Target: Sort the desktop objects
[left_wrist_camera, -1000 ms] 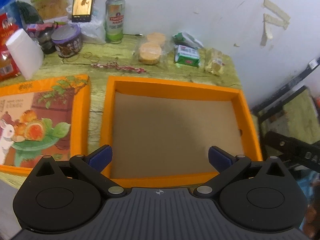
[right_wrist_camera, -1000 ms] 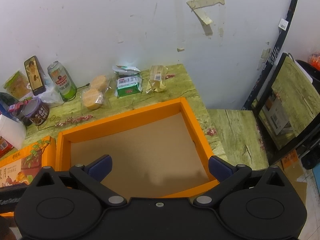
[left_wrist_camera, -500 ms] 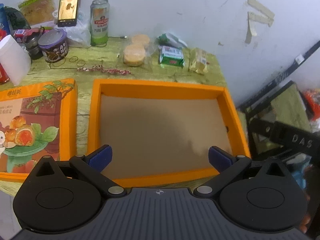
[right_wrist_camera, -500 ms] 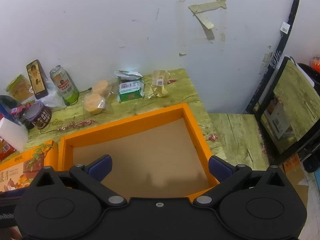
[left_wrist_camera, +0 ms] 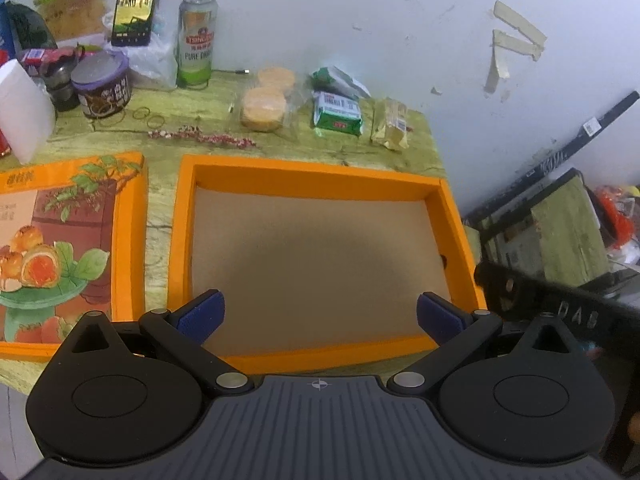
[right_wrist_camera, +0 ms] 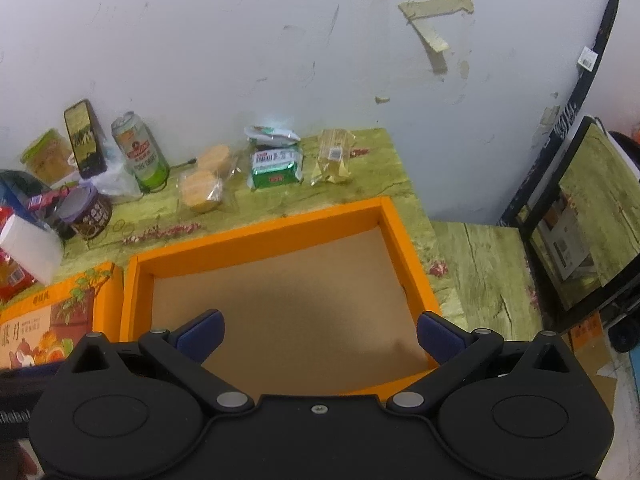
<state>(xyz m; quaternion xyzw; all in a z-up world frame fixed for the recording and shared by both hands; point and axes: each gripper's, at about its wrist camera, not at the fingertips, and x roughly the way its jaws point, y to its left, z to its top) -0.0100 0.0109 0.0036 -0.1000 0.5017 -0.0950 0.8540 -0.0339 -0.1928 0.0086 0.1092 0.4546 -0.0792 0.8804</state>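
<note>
- Left gripper (left_wrist_camera: 318,314): jaws spread wide, nothing between them. It hangs above the near edge of the orange box (left_wrist_camera: 312,178).
- Right gripper (right_wrist_camera: 318,334): jaws spread wide, also without a load. It hangs above the box's near right corner.
- Box: open, brown floor bare, no item inside. Its lid (left_wrist_camera: 128,240) lies flat just beside it on the left, printed side up.
- Items to sort: all lie in a row on the table (left_wrist_camera: 160,208) beyond the far wall of the box, near the wall of the room. From left to right: two wrapped cakes (left_wrist_camera: 264,108), a green pack (left_wrist_camera: 338,114), a clear yellow pack (left_wrist_camera: 390,126).
- Other objects at the far left: can (left_wrist_camera: 196,40), phone (left_wrist_camera: 138,2), purple-lidded jar (left_wrist_camera: 104,84).
- Change over the last second: the left view has shifted slightly over the box, and the right gripper's body has entered its right edge. The right view has pulled back and up a little. Neither gripper has closed. No item has moved.
- Meaning for the task: sorting has not yet begun. The step in hand appears to be positioning before a first reach.
- Likely next move: one gripper must travel across the box to the row. The green pack sits closest to the centre line of both views.
- Risk: the wrappers look thin and slippery; a pinch at the edge may slip.
</note>
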